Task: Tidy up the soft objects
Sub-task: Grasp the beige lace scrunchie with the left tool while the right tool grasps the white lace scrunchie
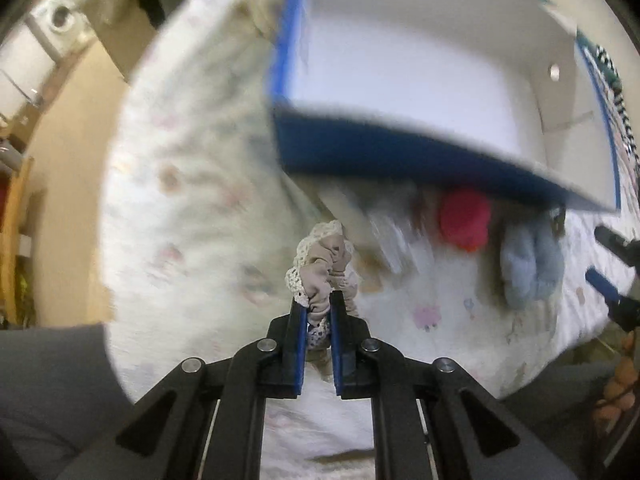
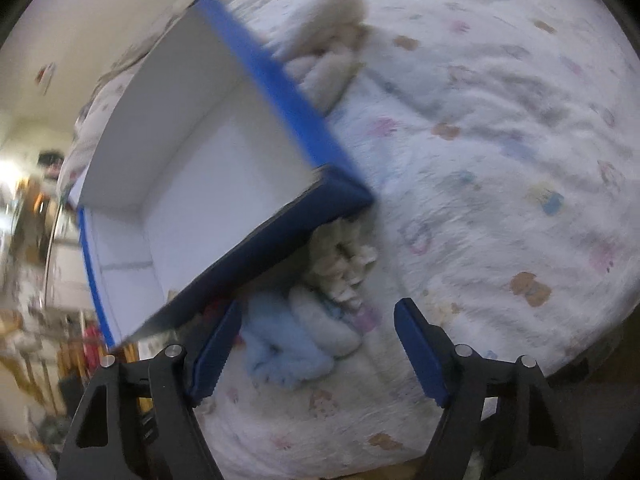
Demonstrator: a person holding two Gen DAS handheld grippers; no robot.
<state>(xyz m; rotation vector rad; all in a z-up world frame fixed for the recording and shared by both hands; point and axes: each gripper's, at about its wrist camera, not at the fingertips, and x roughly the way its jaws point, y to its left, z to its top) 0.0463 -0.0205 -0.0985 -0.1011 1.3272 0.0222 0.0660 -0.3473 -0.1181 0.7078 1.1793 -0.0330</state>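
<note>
Left wrist view: the left gripper (image 1: 319, 312) pinched a beige-and-white crocheted soft bundle (image 1: 320, 268); beyond it a red plush (image 1: 464, 218) lay under the blue cardboard box (image 1: 400, 152).

Right wrist view: the right gripper (image 2: 316, 346) gaped over a pale-blue fluffy toy (image 2: 276, 344), holding nothing. No writing was legible.

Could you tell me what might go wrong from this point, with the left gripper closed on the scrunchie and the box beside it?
1. The left gripper pinches only one edge of the beige scrunchie; the soft fabric could slip out on the way to the blue box.
2. The open right gripper hovers over the light blue soft item right beside the box wall; closing there might nudge the box instead.
</note>
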